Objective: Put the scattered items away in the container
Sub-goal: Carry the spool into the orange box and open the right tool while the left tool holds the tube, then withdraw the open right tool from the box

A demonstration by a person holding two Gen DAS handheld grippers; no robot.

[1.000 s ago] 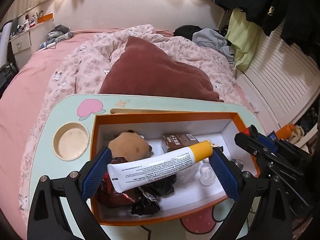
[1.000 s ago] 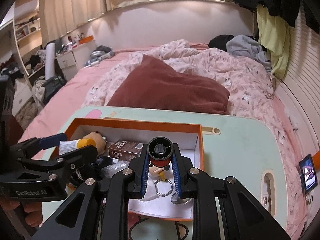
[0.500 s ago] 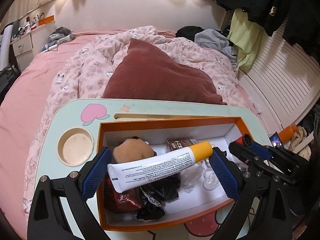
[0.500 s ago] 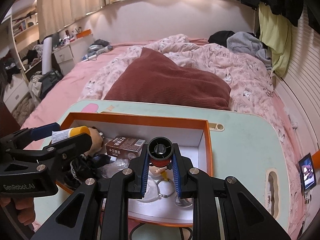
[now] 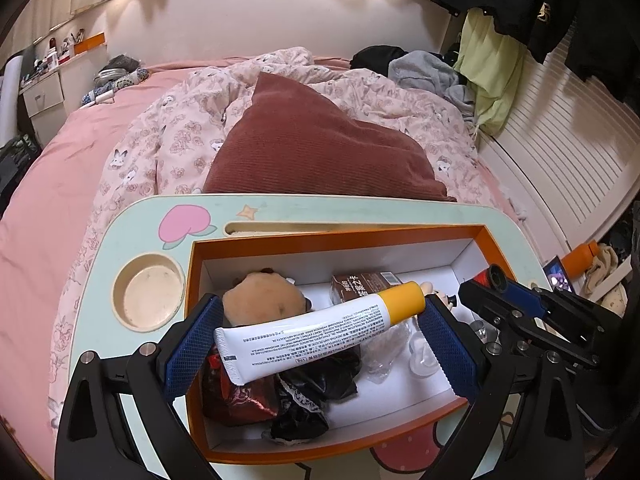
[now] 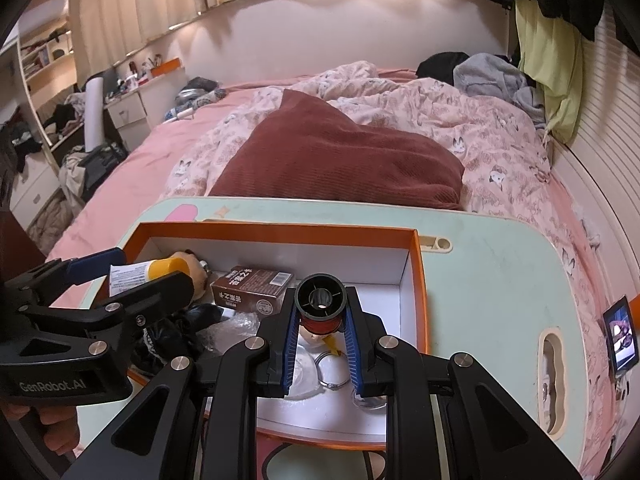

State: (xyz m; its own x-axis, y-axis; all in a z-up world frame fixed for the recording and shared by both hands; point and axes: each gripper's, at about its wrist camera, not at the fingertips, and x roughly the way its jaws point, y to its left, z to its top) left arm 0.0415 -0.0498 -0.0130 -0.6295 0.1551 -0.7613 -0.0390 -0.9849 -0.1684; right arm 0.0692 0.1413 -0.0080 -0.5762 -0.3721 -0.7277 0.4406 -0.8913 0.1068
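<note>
Right up close, the left gripper [image 5: 320, 332] is clenched on a white tube with a yellow cap [image 5: 316, 330], gripping it end to end: the crimped tail against the left blue pad, the cap against the right one. The tube hangs slanted above the left half of the orange box [image 5: 328, 236]. Beside it, the right gripper [image 6: 320, 316] is squeezed tight on a black spool of red thread [image 6: 320, 300], held over the right part of the same box [image 6: 416, 280], with the spool's hollow end facing up.

Down inside the box, under the tube, lie a red foil packet [image 5: 236, 396] and a black crumpled wrapper [image 5: 308, 404] at the near left, some clear plastic [image 5: 384, 348] on the white floor to the right, and a metal ring [image 6: 330, 372] under the spool. Further back sit a tan plush toy [image 5: 260, 298] and a small brown carton [image 5: 360, 284], side by side near the far wall.

The box rests on a pale green lap table [image 6: 492, 280], which has a round cup recess [image 5: 148, 296] at its left and a slot along the far edge. Beyond the table a dark red corduroy cushion [image 5: 316, 152] lies on a pink patterned quilt [image 5: 180, 140] across the bed. Grey and black clothes [image 6: 480, 70] are heaped at the far right corner.
</note>
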